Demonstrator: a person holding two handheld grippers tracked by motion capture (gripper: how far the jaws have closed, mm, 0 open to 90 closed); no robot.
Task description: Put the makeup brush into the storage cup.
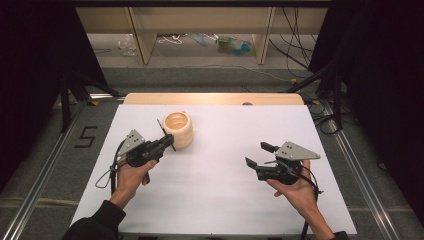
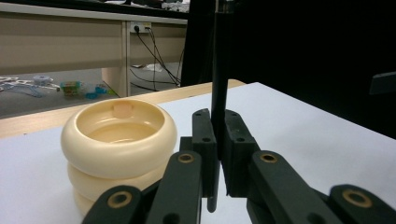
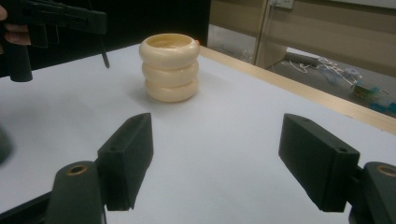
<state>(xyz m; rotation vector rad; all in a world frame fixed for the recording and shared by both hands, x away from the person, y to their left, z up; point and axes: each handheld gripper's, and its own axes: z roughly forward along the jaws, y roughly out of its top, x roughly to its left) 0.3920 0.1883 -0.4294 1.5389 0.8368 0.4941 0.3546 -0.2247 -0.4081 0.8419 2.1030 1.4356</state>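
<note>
A cream cup shaped like three stacked rings stands upright at the back left of the white table. In the left gripper view the cup is just left of the jaws, its rim open and hollow. My left gripper is shut on a thin black stick that stands upright between the pads, right beside the cup. My right gripper hovers over the table's right half, open, with nothing between its wide-set jaws. From the right gripper view, the cup is far ahead and the stick hangs down left of it.
A wooden strip borders the table's far edge. Beyond it are wooden furniture legs, cables and small clutter on the floor. Black curtains close both sides, and metal rails run along the table.
</note>
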